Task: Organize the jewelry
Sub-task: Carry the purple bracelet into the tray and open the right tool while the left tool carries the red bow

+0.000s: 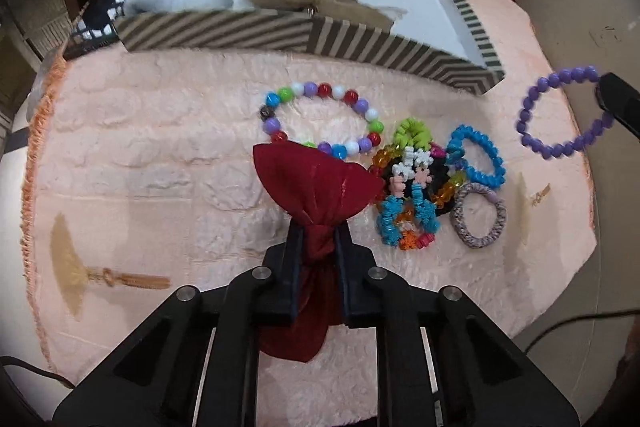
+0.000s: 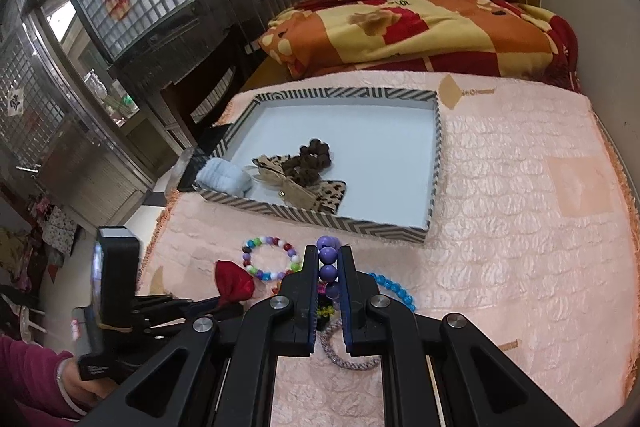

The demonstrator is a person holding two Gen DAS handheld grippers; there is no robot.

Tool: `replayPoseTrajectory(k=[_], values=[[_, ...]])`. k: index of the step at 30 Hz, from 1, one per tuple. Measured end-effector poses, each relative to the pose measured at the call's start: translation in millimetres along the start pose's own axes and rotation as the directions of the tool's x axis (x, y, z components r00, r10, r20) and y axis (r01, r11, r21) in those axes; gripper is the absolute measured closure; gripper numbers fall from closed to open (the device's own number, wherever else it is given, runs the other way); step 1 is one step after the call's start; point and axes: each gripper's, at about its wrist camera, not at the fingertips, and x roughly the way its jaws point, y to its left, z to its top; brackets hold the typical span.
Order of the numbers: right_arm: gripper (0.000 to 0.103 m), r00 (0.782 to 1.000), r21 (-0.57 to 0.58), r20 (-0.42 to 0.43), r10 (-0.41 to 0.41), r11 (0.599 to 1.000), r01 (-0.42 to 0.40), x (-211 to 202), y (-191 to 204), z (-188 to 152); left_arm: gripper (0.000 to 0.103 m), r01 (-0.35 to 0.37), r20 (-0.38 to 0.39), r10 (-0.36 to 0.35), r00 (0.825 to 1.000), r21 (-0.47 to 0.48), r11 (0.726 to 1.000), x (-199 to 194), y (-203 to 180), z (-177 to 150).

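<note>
My left gripper (image 1: 320, 229) is shut on the pinched middle of a dark red fabric bow (image 1: 316, 179), low over the pink cloth; it also shows in the right wrist view (image 2: 218, 301). My right gripper (image 2: 328, 251) is shut on a purple bead bracelet (image 2: 329, 271), which hangs in the air at the right (image 1: 522, 115). A multicoloured bead bracelet (image 1: 324, 91) lies just beyond the bow. Beside it sits a pile of hair ties (image 1: 416, 187), a blue coil tie (image 1: 480, 147) and a grey-purple scrunchie (image 1: 480, 223).
A striped box (image 2: 320, 219) stands behind the jewelry, holding a pale blue scrunchie (image 2: 224, 179), a leopard bow (image 2: 296, 191) and a brown scrunchie (image 2: 314, 151). A black basket (image 1: 100, 19) sits left of the box. A hand in a magenta sleeve (image 2: 36, 379) holds the left gripper.
</note>
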Motion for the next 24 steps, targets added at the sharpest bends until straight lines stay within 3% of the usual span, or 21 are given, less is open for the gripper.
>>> replayPoseTrajectory(k=[11, 24], values=[[0.095, 1.0, -0.034, 0.024, 0.019, 0.999, -0.018, 5.8, 11.4, 24.5, 0.09, -0.075, 0.114, 0.071, 0.991, 0.031, 0.997, -50.6, 8.9, 28.1], [0.095, 0.999, -0.066, 0.012, 0.041, 0.997, -0.041, 40.5, 24.7, 65.8, 0.09, -0.154, 0.172, 0.149, 0.974, 0.015, 0.988, -60.2, 29.2, 74.4]])
